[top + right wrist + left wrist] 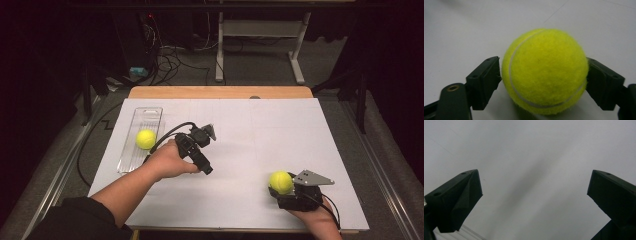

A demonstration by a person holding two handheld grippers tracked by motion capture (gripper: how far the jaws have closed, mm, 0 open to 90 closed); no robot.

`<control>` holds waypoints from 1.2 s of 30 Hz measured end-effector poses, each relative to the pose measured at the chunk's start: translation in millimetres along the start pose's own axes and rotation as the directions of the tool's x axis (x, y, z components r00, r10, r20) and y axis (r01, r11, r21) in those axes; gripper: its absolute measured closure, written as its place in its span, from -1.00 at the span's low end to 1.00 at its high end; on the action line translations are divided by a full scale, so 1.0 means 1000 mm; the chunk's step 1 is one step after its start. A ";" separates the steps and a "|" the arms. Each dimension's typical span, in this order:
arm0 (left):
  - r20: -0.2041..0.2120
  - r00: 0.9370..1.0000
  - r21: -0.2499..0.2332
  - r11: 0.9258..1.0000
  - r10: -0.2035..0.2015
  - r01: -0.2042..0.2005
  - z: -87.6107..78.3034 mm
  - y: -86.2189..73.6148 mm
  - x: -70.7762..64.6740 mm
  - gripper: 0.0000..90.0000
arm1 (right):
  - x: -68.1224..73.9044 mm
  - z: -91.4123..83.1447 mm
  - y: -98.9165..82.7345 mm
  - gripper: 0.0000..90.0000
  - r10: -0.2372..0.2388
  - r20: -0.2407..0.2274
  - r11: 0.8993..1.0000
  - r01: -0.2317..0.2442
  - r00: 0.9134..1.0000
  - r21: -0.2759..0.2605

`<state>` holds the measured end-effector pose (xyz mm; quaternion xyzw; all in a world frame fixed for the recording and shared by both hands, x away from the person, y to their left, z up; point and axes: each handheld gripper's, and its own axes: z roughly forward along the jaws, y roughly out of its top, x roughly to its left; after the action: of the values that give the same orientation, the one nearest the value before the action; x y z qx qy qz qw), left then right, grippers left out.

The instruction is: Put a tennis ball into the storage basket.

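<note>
My right hand-held gripper (544, 75) is grasping a yellow tennis ball (545, 71), its pads pressing both sides as the ball is sitting on the white tabletop (240, 130) near me. My left hand-held gripper (534, 195) is hanging released, well apart, beside a clear tray (131, 160) carrying a second tennis ball (146, 139).

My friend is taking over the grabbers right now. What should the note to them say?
Right gripper: jaws closed against both sides of a tennis ball near the front right of the white sheet.
Left gripper: open, holding nothing, over the sheet beside the clear tray.
Done: one ball already lies in the tray.
Left: probably lift the gripped ball and put it in the tray too.
</note>
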<state>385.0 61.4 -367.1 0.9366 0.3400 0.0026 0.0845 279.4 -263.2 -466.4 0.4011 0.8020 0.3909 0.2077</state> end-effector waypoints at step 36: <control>0.017 0.999 -0.013 0.999 -0.029 0.029 -0.008 -0.008 0.009 -0.99 | 0.027 0.013 0.052 -0.40 -0.062 -0.006 0.972 0.059 0.998 -0.227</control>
<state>386.3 74.7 -361.5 0.9310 0.3530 -0.0043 0.0934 296.8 -216.2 -433.4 0.3477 0.7652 0.4761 0.2586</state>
